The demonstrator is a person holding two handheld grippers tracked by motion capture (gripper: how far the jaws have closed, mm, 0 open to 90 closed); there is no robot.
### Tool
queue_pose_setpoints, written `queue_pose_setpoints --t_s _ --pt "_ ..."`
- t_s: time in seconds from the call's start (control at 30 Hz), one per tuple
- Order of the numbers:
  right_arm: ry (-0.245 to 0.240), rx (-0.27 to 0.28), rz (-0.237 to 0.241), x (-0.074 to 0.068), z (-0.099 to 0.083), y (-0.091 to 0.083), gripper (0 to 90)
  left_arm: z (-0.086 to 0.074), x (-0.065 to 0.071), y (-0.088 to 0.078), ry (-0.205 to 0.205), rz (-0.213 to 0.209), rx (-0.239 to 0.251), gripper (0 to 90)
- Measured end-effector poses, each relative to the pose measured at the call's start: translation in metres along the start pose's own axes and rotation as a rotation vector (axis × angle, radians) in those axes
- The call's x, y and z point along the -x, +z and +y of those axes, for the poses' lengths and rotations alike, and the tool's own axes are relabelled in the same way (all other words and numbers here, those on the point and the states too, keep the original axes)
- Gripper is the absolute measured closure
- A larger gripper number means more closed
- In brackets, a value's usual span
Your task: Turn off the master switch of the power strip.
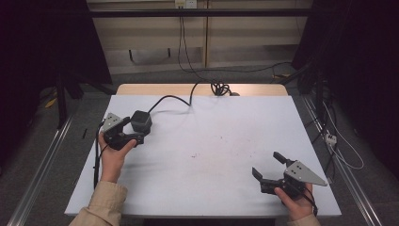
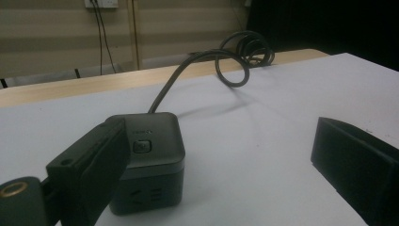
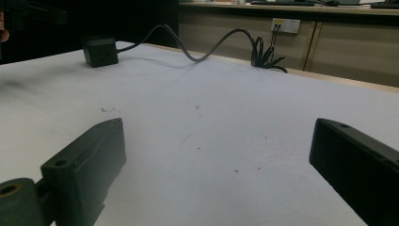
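Desk (image 1: 202, 188), white-topped with a wooden strip along its far edge, is carrying a dark cube-shaped power adapter (image 1: 141, 121) at its left side. The left tool (image 1: 133, 133) is sitting at the desk's left part, gripped by the person's left hand (image 1: 113, 153), and its jaws are standing wide apart, released. In the left gripper view the left tool (image 2: 226, 165) is reaching around the cube: one jaw is lying right against the adapter (image 2: 150, 160), though whether it is actually touching is hard to tell, and the other jaw is standing well apart from it on the opposite side. The adapter is resting flat on the desk with a small button on its top face. A dark cable (image 1: 174, 99) is running from the cube toward the far edge, where it is curling into a loose coil (image 1: 220, 87).

Farther right, faint reddish specks are dotting the bare middle of the desk. At the near right corner the right hand (image 1: 296, 200) is holding the right tool (image 1: 268, 165), its jaws spread open and empty, pointing leftward across the desk. In the right gripper view the right tool (image 3: 216, 174) is framing bare desk surface, with the adapter (image 3: 99, 51) lying far off.
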State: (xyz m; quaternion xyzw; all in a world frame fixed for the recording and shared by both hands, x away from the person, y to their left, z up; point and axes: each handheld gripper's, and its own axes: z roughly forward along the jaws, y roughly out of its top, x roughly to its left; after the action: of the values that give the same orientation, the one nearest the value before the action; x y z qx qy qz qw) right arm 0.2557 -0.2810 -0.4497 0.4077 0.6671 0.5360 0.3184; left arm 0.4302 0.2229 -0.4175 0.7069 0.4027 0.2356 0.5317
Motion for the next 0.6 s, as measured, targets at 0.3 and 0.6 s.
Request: queue_pose_setpoints --t_s 0.3,0.6 --pt "0.002 0.000 -0.001 0.0004 0.0000 -0.0007 3.8 -0.0005 -0.0027 0.0036 -0.018 0.003 0.003 5.1" --pt "0.004 0.000 -0.002 0.0003 -0.0002 -0.0006 3.8 -0.0021 -0.0061 0.0075 -0.026 0.011 0.004 5.9"
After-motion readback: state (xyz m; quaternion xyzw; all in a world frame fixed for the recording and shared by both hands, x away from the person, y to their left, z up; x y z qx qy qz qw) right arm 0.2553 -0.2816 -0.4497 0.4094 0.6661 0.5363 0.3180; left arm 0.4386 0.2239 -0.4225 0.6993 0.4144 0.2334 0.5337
